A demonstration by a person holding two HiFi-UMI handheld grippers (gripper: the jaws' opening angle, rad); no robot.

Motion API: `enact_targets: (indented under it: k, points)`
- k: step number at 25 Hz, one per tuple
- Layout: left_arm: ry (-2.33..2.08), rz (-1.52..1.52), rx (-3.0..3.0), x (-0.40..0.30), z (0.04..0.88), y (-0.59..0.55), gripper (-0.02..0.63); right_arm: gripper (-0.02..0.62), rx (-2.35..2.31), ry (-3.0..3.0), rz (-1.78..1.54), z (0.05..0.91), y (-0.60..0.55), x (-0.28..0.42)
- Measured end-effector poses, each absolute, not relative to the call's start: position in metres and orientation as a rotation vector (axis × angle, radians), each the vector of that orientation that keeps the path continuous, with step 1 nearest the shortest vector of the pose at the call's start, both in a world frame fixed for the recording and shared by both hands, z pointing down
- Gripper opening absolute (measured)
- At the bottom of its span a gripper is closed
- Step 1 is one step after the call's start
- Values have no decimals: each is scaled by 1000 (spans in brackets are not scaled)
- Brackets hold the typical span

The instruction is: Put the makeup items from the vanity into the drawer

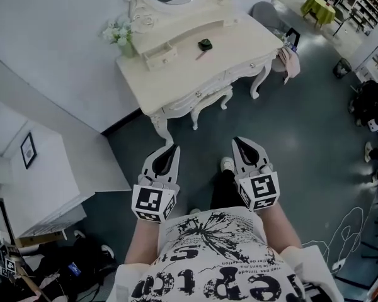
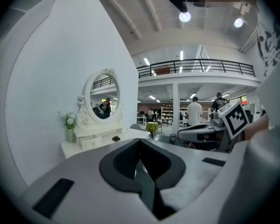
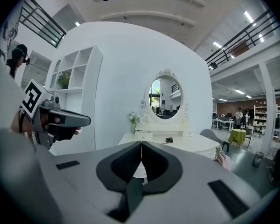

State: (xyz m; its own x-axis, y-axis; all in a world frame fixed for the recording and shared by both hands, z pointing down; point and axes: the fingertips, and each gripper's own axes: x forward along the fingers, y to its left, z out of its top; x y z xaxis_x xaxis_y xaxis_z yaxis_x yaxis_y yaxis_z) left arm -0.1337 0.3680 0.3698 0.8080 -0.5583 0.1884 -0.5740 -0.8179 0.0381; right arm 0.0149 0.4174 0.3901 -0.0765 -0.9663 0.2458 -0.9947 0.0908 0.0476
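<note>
Head view: a dark compact [image 1: 205, 43] and a slim stick [image 1: 201, 55] lie on the vanity [image 1: 239, 43], near its small drawer [image 1: 159, 56]. Both are probably light, rigid and slippery, so grip across the width. The left gripper [image 1: 172, 150] and right gripper [image 1: 237, 141] hover over open floor, well apart from the vanity.
Left gripper view: jaws together, empty.
Right gripper view: jaws together, empty. The table edge faces the approach.

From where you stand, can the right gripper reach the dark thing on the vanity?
Probably not: the right gripper hangs over floor short of the vanity, the dark thing farther back. Nothing blocks the way forward.
</note>
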Motion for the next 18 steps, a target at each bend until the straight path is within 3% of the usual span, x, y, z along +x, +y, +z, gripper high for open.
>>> enact_targets:
  k: [18]
  points:
    - [-1318,237,2693,4,370,179,19,18,1606,-2357,159,394,185,165]
